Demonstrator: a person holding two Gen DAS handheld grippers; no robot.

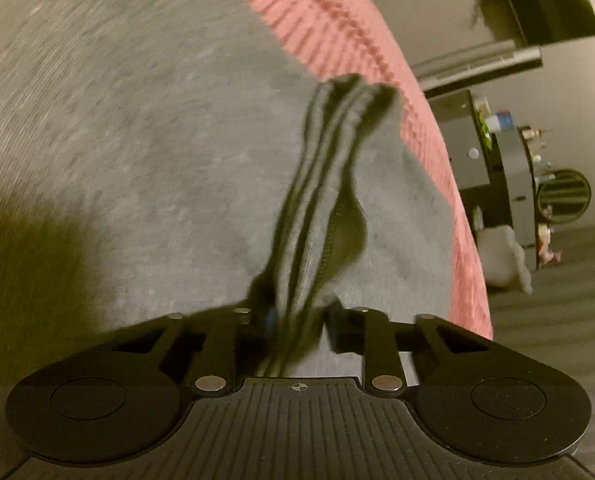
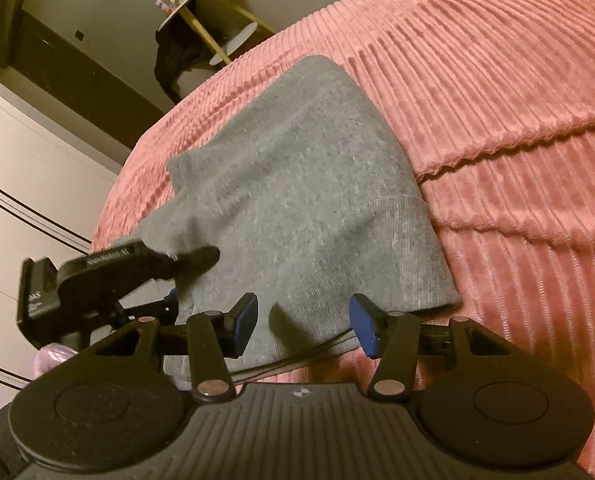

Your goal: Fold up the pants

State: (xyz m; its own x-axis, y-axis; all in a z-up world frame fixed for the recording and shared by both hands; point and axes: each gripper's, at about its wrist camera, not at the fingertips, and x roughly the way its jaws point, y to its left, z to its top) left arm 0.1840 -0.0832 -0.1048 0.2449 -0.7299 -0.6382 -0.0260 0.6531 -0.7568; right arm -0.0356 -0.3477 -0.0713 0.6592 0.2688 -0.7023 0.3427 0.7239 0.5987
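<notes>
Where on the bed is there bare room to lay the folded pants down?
Free: the pink ribbed bedspread right of the grey pants, a wide bare stretch in the right wrist view. A narrower strip lies between the pants and the bed's left edge. Crowded: the near edge, where the left gripper and right gripper meet the cloth.

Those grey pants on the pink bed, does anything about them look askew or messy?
Mostly tidy: the grey pants lie folded flat on the pink ribbed bedspread. One thing stands out: the striped edge near the left gripper is bunched up into a ridge between its fingers rather than lying flat. The right gripper is open over the near hem.
</notes>
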